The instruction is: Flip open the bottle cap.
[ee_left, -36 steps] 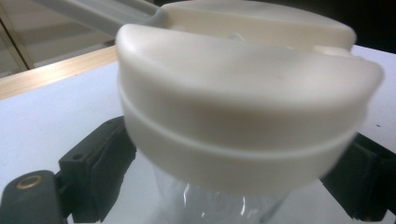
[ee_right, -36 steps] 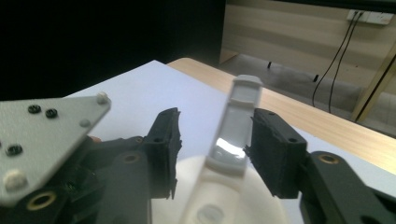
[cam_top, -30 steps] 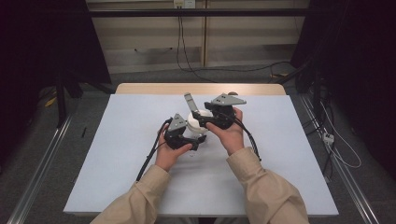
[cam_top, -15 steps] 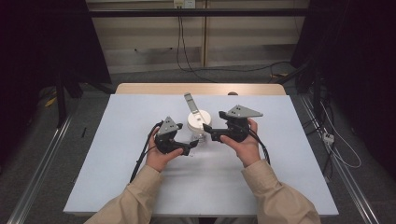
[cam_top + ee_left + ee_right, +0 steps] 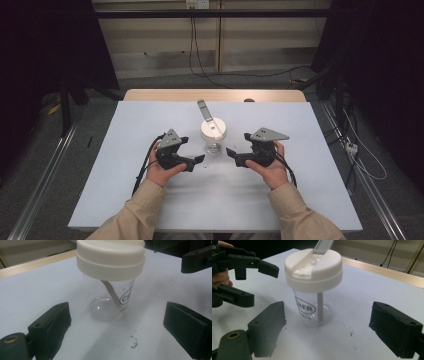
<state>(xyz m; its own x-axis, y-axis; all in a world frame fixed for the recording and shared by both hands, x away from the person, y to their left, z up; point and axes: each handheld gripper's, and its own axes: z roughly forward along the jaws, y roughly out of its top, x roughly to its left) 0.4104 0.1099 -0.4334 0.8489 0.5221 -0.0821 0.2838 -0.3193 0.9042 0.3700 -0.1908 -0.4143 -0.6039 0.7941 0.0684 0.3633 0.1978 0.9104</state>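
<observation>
A clear plastic cup (image 5: 213,144) with a cream lid (image 5: 213,129) stands upright near the middle of the table. A grey stick (image 5: 205,112) pokes up through the lid and leans toward the far side. In the left gripper view the cup (image 5: 110,301) sits just ahead of the open jaws, its lid (image 5: 110,257) above it. The right gripper view shows the cup (image 5: 313,307), its lid (image 5: 313,268) and the stick inside. My left gripper (image 5: 196,161) is open to the cup's left, apart from it. My right gripper (image 5: 231,156) is open to its right, holding nothing.
The table (image 5: 125,200) has a white top with a wooden strip (image 5: 150,95) along its far edge. A few dark specks (image 5: 133,341) lie on the surface close to the cup. Cables (image 5: 142,170) trail from the grippers toward the person's side. Dark floor and rails surround the table.
Both grippers have drawn back from the cup, the left one to the left and the right one to the right and toward the person. The cup now stands alone between them.
</observation>
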